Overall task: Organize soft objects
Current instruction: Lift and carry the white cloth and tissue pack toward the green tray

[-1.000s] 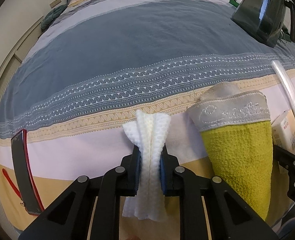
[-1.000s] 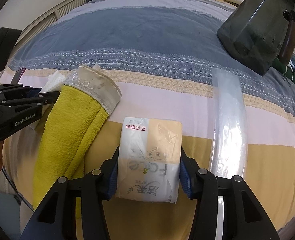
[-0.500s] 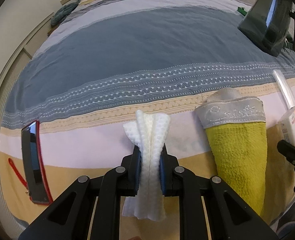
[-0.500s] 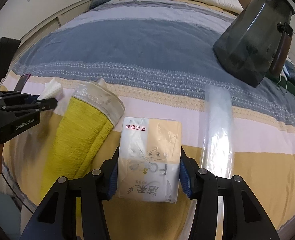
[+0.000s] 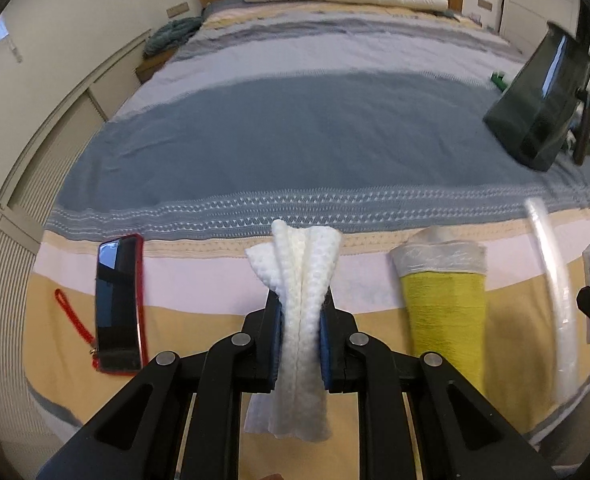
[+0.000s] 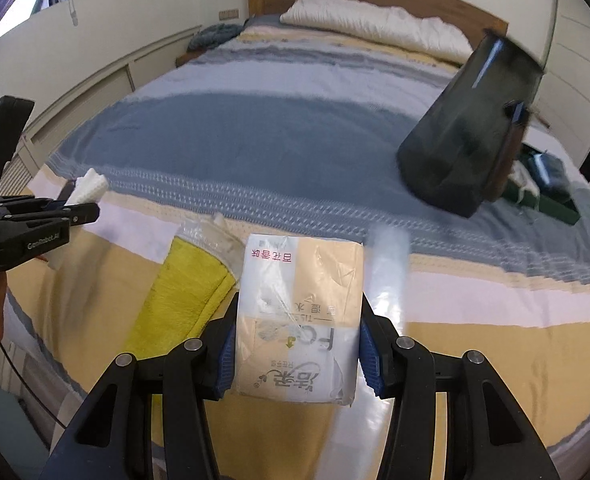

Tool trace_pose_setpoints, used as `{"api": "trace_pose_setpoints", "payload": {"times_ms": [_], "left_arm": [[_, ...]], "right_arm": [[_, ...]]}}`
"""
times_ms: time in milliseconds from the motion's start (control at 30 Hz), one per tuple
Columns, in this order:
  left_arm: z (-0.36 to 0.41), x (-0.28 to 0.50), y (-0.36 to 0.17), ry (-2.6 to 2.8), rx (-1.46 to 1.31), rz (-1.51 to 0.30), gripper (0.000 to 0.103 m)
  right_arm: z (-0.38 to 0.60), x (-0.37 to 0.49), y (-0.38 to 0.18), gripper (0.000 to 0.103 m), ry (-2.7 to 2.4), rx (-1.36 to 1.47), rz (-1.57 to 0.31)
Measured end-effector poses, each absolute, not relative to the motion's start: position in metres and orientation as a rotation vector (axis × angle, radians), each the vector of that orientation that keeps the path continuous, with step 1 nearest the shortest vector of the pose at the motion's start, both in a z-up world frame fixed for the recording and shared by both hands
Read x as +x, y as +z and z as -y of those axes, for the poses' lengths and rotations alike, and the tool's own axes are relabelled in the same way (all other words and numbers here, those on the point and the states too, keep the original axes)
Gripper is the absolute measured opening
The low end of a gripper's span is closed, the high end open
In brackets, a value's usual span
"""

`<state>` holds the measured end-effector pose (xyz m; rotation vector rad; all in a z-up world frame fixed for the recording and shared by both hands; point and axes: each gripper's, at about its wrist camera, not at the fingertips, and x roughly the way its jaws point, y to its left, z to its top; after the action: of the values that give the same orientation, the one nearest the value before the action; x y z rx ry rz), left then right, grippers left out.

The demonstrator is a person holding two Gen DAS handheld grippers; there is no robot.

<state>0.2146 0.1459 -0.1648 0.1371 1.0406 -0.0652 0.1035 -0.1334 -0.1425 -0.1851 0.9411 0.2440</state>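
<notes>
Tissue pack (image 6: 301, 320) sits pinched between my right gripper (image 6: 295, 354) jaws, above the bed (image 5: 295, 128) near the yellow towel (image 5: 443, 316); my left gripper (image 5: 301, 348) jaws clamp the white cloth (image 5: 301, 312), farther left. I judge both should travel level, grip steady, clear of the dark jug (image 6: 467, 136) and phone (image 5: 119, 304).

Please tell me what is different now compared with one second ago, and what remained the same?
Both grippers rose and drew back from the bed: the headboard and pillow now show, and the red-cased phone is in full view. Nothing was released: the left gripper still clamps the white waffle cloth, the right gripper still clamps the wrapped tissue pack. The yellow rolled towel, clear plastic roll and dark jug stayed on the striped bedspread.
</notes>
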Motion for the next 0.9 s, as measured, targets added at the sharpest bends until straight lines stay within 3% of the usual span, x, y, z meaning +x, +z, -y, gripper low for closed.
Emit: {"api": "trace_pose_setpoints", "payload": {"times_ms": [400,900], "left_arm": [[-0.102,0.157,-0.088,-0.177,0.127,-0.901,0.013],[0.093,0.122,-0.036,-0.517,0.201,-0.857,0.013]], "right_arm": [[0.201,0.027,-0.065,0.049,0.154,-0.162,-0.798],[0.362,-0.025,-0.009,0.049,-0.07,-0.1,-0.685]]}}
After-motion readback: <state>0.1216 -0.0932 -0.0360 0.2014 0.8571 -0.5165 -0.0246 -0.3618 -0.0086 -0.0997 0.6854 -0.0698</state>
